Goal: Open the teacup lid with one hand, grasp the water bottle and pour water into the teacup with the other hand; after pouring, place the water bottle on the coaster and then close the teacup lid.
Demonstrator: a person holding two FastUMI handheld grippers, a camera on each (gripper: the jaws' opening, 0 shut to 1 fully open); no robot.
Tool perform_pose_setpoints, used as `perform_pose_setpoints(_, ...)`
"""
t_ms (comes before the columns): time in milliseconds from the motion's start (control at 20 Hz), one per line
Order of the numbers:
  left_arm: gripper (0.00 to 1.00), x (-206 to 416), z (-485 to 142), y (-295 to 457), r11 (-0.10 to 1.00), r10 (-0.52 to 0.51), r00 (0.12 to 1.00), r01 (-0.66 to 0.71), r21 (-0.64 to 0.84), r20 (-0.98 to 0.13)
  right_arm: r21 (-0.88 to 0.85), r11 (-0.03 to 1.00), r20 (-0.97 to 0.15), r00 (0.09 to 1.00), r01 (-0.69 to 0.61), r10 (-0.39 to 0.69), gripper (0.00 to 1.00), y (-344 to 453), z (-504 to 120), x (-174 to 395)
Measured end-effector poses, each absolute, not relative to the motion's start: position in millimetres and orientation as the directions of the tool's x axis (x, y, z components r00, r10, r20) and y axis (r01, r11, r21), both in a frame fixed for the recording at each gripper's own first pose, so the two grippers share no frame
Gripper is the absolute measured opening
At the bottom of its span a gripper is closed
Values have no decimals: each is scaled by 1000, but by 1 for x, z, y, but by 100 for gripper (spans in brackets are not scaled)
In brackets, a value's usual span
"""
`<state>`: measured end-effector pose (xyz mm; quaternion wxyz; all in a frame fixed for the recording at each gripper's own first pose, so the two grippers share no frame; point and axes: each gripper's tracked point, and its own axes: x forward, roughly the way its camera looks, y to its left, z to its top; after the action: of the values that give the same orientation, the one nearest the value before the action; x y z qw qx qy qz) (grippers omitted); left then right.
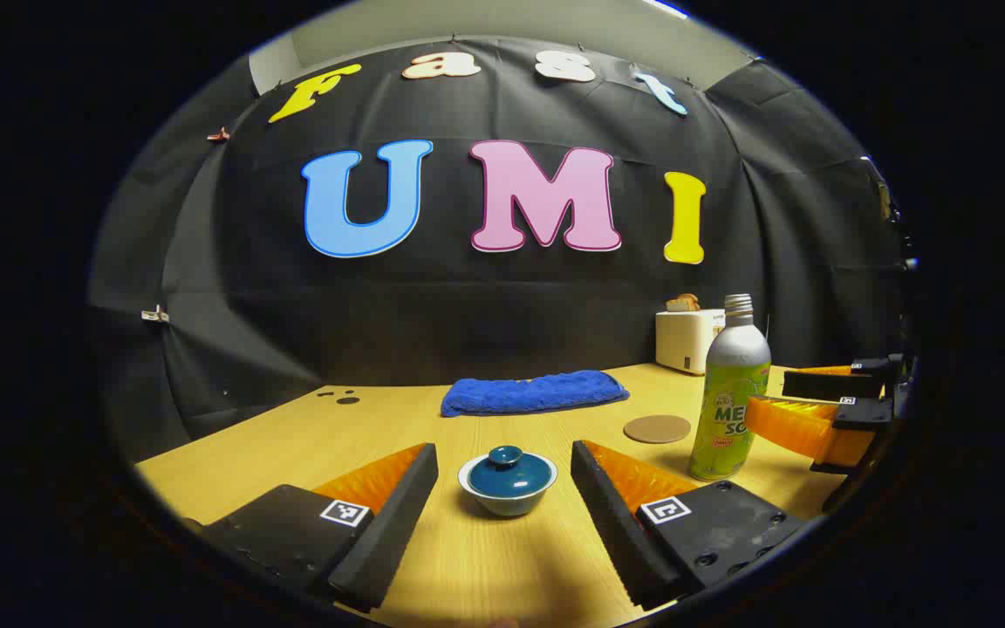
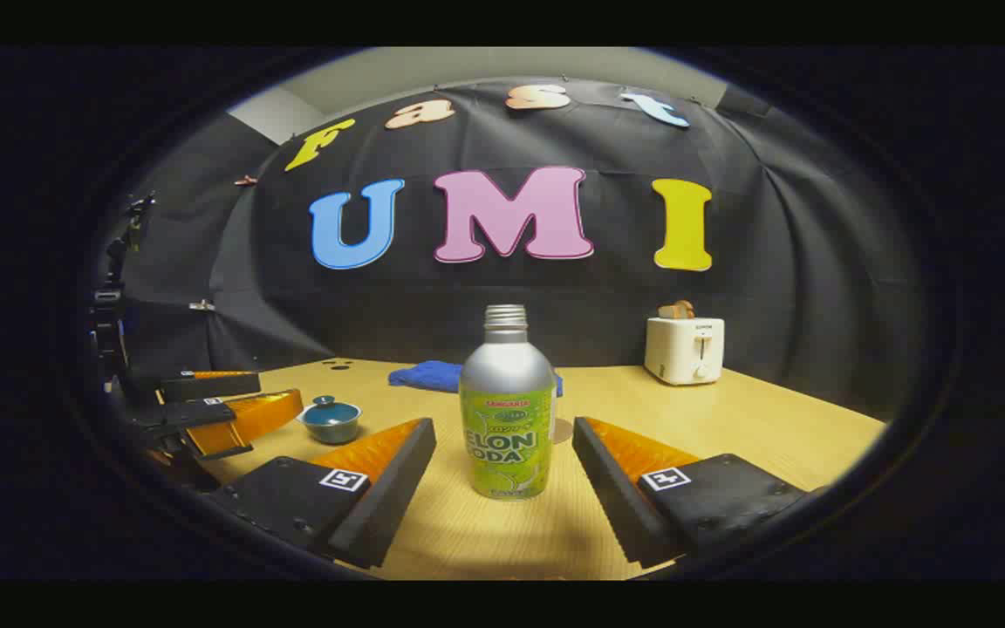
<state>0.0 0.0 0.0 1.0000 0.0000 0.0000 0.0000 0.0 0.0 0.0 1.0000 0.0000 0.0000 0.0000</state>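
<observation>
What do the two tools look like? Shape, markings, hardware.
The left tool and right tool match. Each has two wedge-shaped fingers tapering toward the tips, with ribbed inner faces and flat top plates with recessed screws. Each finger carries a square black-and-white fiducial tag.

teacup (image 1: 507, 482) with lid (image 1: 507, 472) on: table (image 1: 468, 558) front-centre | coaster (image 1: 657, 428): just left of bottle (image 1: 728, 392) | towel (image 1: 534, 392): near back edge | toaster (image 1: 688, 340): back right corner

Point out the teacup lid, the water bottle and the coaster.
teacup lid (image 1: 507, 474): left gripper view, on its dome below the knob.
water bottle (image 2: 507, 423): right gripper view, on its label.
coaster (image 1: 657, 428): left gripper view, on its centre.
</observation>
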Motion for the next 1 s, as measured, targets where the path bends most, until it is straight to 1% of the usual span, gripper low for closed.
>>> perform_pose_setpoints(50,97,1,0,1,1000,1,1000,-1,-12,0,-1,1000,1,1000,7,-7,98,1,1,0)
perform_pose_setpoints(100,97,1,0,4,999,2,1000,-2,-35,2,-1,1000,1,1000,10,-10,98,0,1,1)
perform_pose_setpoints(600,98,12,-1,-3,999,-33,999,33,-33,-1,-1,1000,1,1000,23,-23,98,-2,2,1)
perform_pose_setpoints(750,98,24,-8,-4,999,-44,998,44,5,-38,-1,1000,1,1000,23,-23,98,-2,2,2)
perform_pose_setpoints(800,98,31,-11,-3,999,-43,997,44,23,-59,-1,1000,2,1000,23,-23,96,-3,3,2)
perform_pose_setpoints(1000,98,53,-17,-4,995,-56,993,64,73,-105,-2,1000,1,1000,22,-22,98,-3,2,2)
